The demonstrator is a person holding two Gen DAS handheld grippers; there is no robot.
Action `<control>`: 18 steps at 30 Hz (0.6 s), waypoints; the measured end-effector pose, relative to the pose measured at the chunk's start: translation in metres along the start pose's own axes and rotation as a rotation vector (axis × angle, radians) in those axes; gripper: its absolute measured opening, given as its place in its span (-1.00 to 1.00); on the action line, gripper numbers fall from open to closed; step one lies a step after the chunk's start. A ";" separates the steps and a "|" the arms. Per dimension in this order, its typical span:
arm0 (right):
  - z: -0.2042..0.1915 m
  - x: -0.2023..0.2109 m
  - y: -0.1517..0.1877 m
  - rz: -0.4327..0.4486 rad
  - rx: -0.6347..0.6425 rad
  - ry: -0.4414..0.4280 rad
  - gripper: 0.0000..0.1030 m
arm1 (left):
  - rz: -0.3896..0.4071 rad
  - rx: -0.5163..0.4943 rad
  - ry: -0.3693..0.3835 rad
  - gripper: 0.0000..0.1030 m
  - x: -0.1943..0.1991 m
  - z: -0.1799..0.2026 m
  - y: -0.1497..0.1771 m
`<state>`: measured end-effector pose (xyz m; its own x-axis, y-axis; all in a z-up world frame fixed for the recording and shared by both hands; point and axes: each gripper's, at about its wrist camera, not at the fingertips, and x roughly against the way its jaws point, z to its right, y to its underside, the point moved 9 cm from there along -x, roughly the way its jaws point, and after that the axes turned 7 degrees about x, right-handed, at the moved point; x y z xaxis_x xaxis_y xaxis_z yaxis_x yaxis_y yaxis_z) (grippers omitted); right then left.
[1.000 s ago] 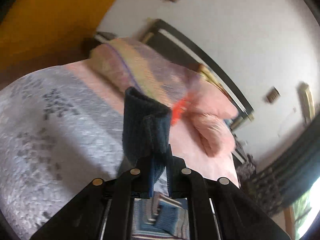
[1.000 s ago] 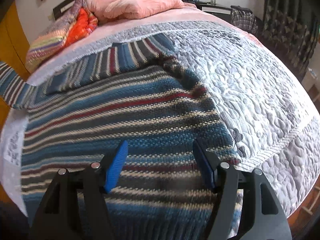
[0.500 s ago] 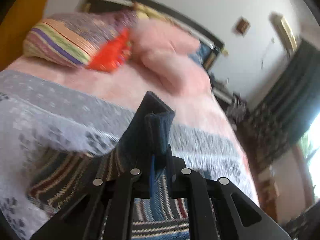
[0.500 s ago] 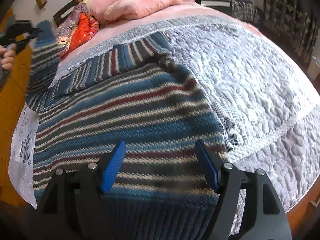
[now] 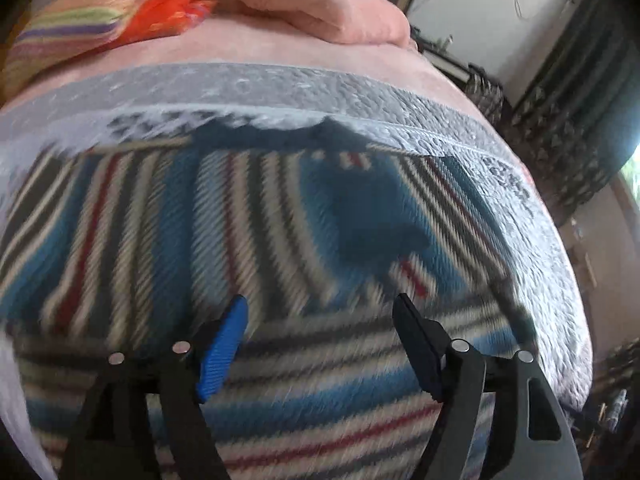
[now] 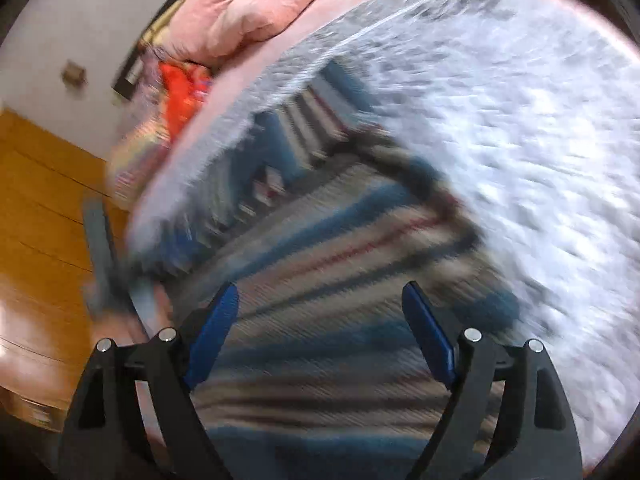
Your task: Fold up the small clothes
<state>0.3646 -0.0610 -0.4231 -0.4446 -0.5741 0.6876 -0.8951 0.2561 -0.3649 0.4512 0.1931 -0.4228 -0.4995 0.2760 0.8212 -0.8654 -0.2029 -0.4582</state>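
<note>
A striped knit sweater (image 5: pixel 280 232) in blue, white, grey and red lies spread on the grey quilted bedspread (image 5: pixel 360 96). Its sleeve with a dark blue cuff (image 5: pixel 372 216) lies folded across the body. My left gripper (image 5: pixel 320 312) hovers open just above the sweater, nothing between its fingers. In the blurred right wrist view the same sweater (image 6: pixel 328 264) lies below my right gripper (image 6: pixel 320 300), which is open and holds nothing.
Pink pillows (image 5: pixel 320 4) and a striped and orange folded blanket (image 5: pixel 120 24) lie at the head of the bed. Dark curtains (image 5: pixel 580 100) hang at the right. An orange wooden wardrobe (image 6: pixel 40 208) stands left of the bed.
My left gripper has let go of the sleeve cuff and opened; the sleeve now lies across the sweater. The right gripper has swung and tilted, blurring its view.
</note>
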 end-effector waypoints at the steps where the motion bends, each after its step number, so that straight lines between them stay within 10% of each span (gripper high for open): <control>1: -0.007 -0.012 -0.014 -0.024 -0.036 -0.064 0.60 | 0.002 0.015 0.003 0.50 0.015 -0.013 0.017; 6: -0.024 -0.102 -0.078 -0.185 -0.201 -0.225 0.23 | -0.026 0.178 0.026 0.58 0.056 -0.068 0.070; 15: -0.032 -0.166 -0.110 -0.294 -0.250 -0.117 0.16 | -0.074 0.495 0.121 0.62 0.083 -0.132 0.141; 18: -0.040 -0.166 -0.116 -0.305 -0.190 -0.093 -0.43 | -0.076 0.521 0.143 0.63 0.084 -0.138 0.144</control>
<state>0.5409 0.0355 -0.4693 -0.1589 -0.7125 0.6834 -0.9802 0.1966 -0.0229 0.2789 0.3166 -0.4666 -0.4682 0.4259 0.7742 -0.7831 -0.6058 -0.1404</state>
